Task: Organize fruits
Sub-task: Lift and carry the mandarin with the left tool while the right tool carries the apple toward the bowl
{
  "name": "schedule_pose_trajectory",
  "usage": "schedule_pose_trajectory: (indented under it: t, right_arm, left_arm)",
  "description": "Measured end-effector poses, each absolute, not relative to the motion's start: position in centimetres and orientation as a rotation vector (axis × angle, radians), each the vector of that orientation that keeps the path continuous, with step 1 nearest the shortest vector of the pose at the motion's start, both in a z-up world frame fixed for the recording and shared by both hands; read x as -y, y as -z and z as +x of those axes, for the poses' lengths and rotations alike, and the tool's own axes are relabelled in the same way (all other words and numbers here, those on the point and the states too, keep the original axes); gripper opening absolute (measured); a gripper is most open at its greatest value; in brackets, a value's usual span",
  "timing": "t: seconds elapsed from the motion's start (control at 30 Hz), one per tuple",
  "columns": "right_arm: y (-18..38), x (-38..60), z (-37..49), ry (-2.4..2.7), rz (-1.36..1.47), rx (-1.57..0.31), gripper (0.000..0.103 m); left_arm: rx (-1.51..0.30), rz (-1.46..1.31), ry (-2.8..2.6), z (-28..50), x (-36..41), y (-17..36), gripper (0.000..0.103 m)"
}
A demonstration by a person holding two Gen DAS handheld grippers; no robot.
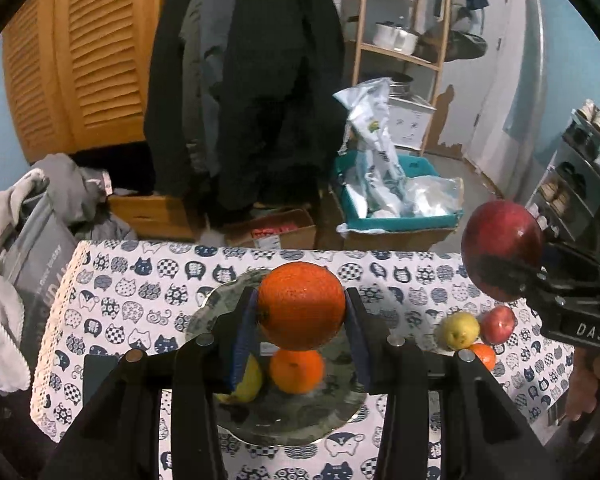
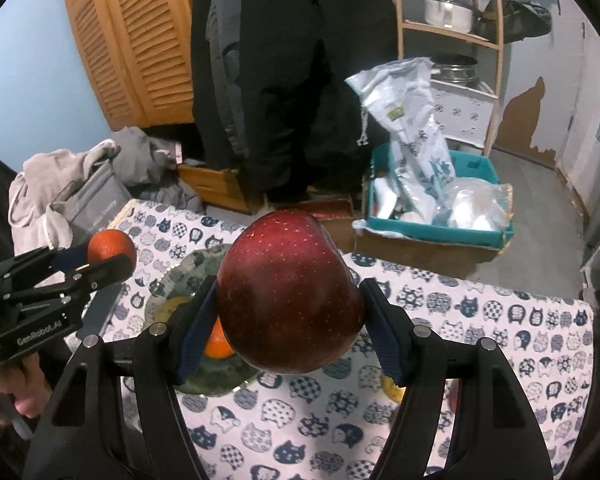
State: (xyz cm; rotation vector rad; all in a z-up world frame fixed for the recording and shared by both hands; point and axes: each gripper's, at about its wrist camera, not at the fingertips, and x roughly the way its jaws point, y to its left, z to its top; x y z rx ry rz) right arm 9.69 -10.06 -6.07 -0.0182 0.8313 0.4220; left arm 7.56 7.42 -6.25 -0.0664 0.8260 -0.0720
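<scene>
1. The left gripper (image 1: 302, 312) is clenched on a large orange (image 1: 301, 305), pinched at its sides between the blue pads and held in the air.
2. That orange hangs directly above the grey plate (image 1: 220, 300), so the drop point lies straight below and slightly near of it. A small orange (image 1: 297, 371) and a yellow fruit (image 1: 249, 380) already rest on the plate's near half, just beside each other.
3. The right gripper (image 2: 288, 320) grips a dark red apple (image 2: 290, 292), also aloft. Seen from its own camera, the plate (image 2: 188, 268) lies to the left of and below the apple, so this hand must travel left to reach it.
4. The left hand is the nearer to the plate, and I judge it should lower first, toward the plate's bare far side.
5. Loose on the surface (image 1: 400, 296), right of the plate, wait a yellow apple (image 1: 460, 330), a small red apple (image 1: 498, 324) and a small tangerine (image 1: 485, 356), clustered and touching or nearly so.
</scene>
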Motion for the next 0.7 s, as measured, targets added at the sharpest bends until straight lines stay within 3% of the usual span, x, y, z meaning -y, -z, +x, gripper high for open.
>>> schedule_pose_trajectory:
  t: [0.7]
  right_arm:
    - [15.0, 0.5, 16.7, -0.517, -0.061, -1.055, 0.071]
  left_arm:
    - [-1.026, -0.101, -0.068, 13.6, -14.1, 15.0, 0.043]
